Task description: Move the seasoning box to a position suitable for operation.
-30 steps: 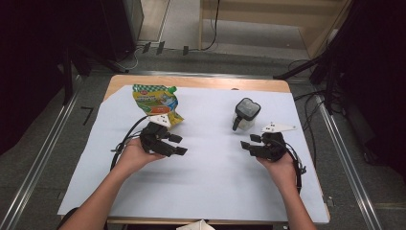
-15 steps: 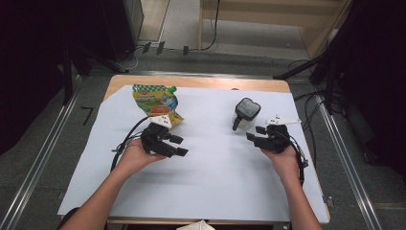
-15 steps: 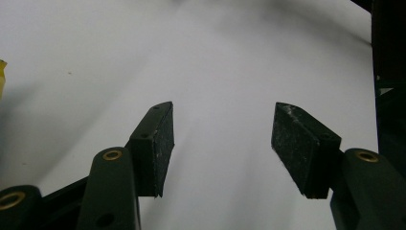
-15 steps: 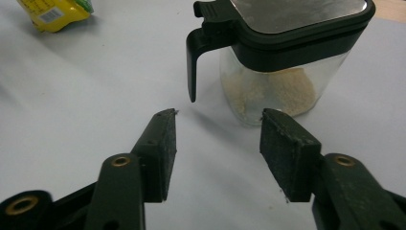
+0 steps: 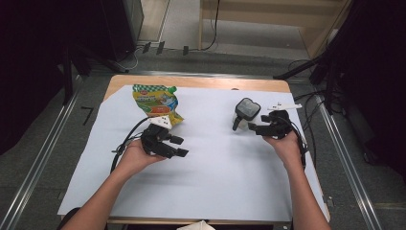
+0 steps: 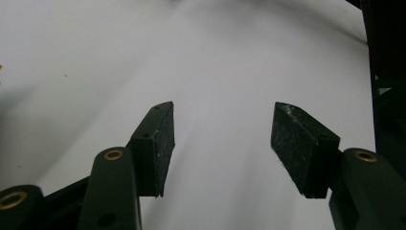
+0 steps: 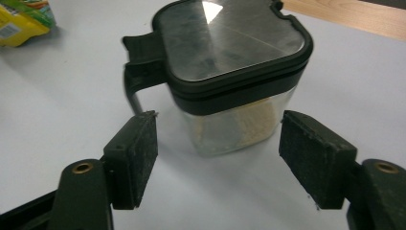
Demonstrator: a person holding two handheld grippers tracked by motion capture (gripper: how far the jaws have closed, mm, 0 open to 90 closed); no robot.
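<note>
Lab, paper-covered table (image 5: 230,191), floor cables (image 5: 210,45)

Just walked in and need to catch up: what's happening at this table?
A person holds a gripper in each hand over a white sheet. The right gripper, its jaws just opened wider, faces a clear jar with a black lid, not touching it. The left gripper rests open over bare sheet, near a colourful pouch.
</note>
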